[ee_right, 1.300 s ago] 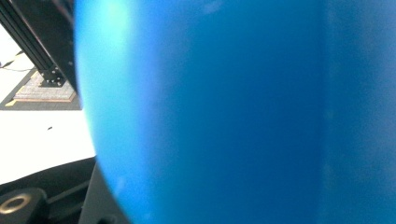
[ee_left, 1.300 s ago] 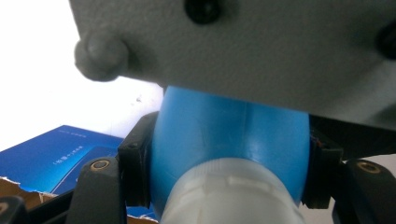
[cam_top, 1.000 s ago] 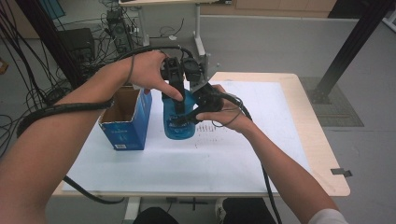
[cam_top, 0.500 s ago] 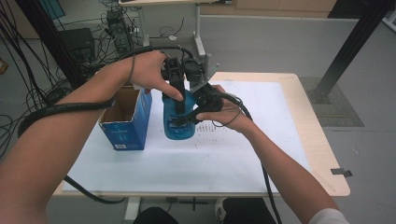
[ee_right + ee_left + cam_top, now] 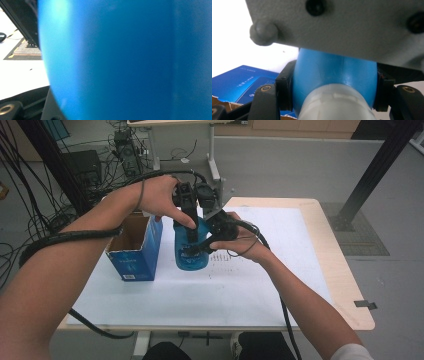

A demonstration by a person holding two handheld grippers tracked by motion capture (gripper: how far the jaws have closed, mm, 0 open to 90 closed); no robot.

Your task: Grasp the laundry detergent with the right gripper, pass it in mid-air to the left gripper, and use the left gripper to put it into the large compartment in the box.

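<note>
Blue bottle (image 5: 190,251), smooth hard plastic, likely slippery: left gripper (image 5: 187,217) clamped its shoulder, right gripper (image 5: 197,247) pressed its side, grip uncertain.

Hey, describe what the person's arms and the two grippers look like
Both forearms are bare; a thin band circles the left wrist and a white sleeve edge shows at the right upper arm. The left gripper and right gripper are black, with brass-coloured screws at the jaw bases. A thick black ribbed cable trails along the left arm, a thinner one along the right.
</note>
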